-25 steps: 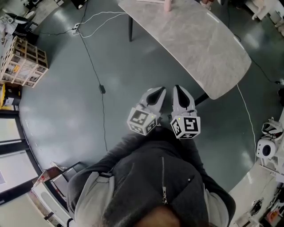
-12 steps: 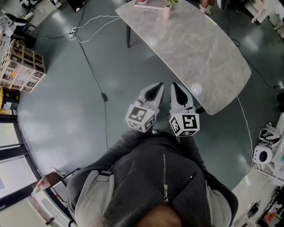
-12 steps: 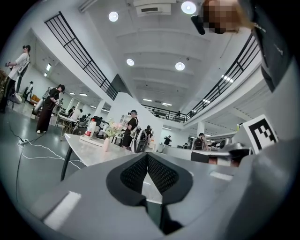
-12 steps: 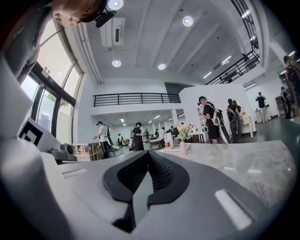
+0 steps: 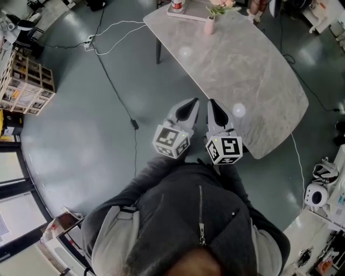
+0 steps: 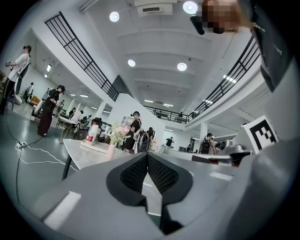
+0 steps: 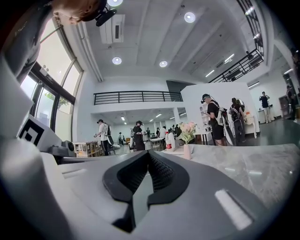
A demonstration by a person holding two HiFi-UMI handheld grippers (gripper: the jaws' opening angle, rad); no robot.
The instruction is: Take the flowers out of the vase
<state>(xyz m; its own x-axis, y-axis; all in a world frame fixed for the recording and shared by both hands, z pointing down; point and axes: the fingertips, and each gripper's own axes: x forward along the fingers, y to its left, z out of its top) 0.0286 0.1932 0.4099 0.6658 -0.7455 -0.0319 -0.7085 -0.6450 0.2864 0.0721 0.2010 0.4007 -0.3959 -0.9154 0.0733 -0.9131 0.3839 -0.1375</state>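
Me: my dark zipped jacket fills the bottom of the head view. I hold both grippers out level just ahead of it, side by side and near each other.
Left gripper: its fingers are clenched tip to tip with nothing between them, which its own view shows plainly. It hangs over the grey floor, short of the desk.
Right gripper: its fingers are also clenched and empty. From the head view its tip sits right by the desk's near edge.
Desk: a long, pale marbled top with rounded corners that runs away from me. The near stretch is bare.
Vase: small and pink, standing upright towards the far end of the desk, well apart from both grippers.
Flowers: pale pink blooms with green leaves, still standing in the vase. Neither gripper touches them.
Tray: white, just beyond the vase. A bottle with a red label stands on it.
Floor: a dark cable trails across it, and a wooden rack stands off to my left.
Beyond: both gripper views show several people standing past the desk.
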